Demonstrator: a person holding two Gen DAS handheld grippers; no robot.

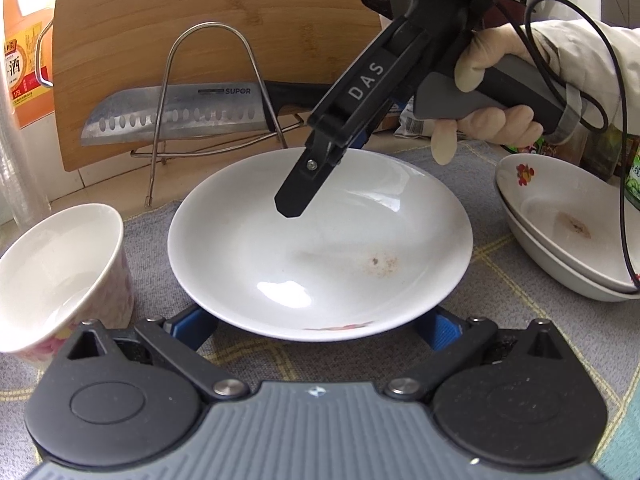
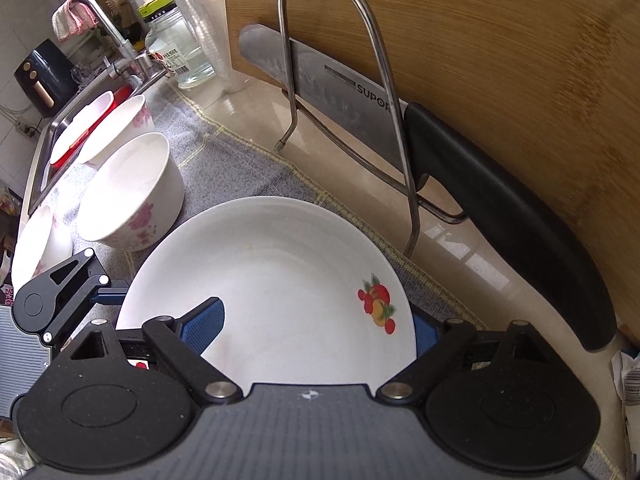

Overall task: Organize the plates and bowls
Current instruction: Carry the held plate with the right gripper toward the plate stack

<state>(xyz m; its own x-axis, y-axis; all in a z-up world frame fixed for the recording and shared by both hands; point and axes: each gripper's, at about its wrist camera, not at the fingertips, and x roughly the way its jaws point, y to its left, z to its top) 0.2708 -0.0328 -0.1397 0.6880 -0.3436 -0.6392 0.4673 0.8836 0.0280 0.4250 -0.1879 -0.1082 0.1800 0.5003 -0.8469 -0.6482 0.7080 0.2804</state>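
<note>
a bamboo cutting board leans upright at the back of the tabletop, the largest thing in view, and a grey patterned cloth covers the tabletop in front of it. on that cloth, about in the middle, sits the wide white plate, shallow and dished, with a fruit print near its rim in the right wrist view and a brownish smear inside. the right gripper reaches down over the plate's far edge, held by a gloved hand; its blue-padded fingers are spread, one over the inside of the plate and the other outside the rim, and no pad is seen pressing on it. the left gripper sits low at the plate's near edge, its blue fingers spread wide with the rim lying between them, apart from the pads as far as can be told. to the right, two nested floral bowls rest tilted on the cloth. to the left stands a deep white bowl with pink flowers. behind the plate a steel wire rack stands against the board, with a dimpled kitchen knife lying across it.
</note>
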